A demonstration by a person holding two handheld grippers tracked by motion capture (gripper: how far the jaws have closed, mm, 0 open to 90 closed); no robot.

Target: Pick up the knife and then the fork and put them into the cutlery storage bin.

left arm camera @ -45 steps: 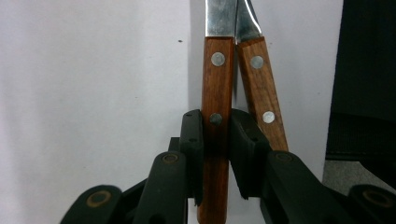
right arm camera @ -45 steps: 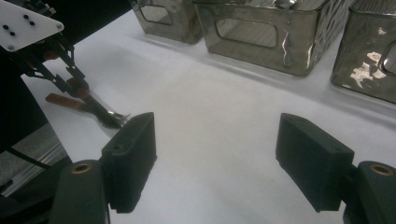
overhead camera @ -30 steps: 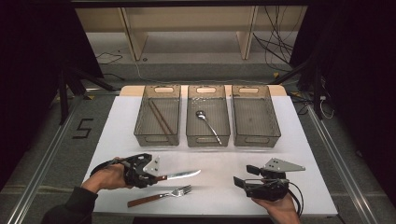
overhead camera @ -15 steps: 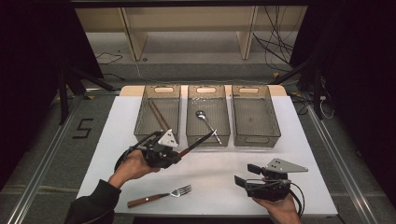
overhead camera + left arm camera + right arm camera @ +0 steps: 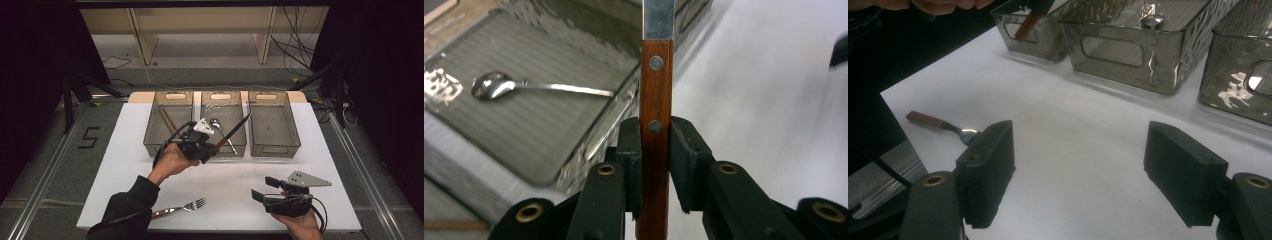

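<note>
A knife (image 5: 234, 131) with a reddish wooden handle hangs in the air over the front of the middle bin (image 5: 221, 94), its blade slanting up toward the right bin (image 5: 274, 149). My left gripper (image 5: 212, 149) is shut on the knife handle (image 5: 655, 90), with both pads (image 5: 630, 145) pressed against the wood. A spoon (image 5: 524, 86) lies in the middle bin below. At the near right of the table, my right gripper (image 5: 260, 189) rests low, open, with bare white table between its jaws (image 5: 1078, 170).
A fork (image 5: 182, 207) with a wooden handle lies near the table's front edge, left of centre. The left bin (image 5: 173, 94) holds a brown stick-like utensil (image 5: 167, 122). The three clear bins stand in a row at the back of the white table (image 5: 235, 175).
My left gripper has lifted the knife off the table and carried it away from the person and to the right, up over the middle bin. The right gripper has stayed put.
</note>
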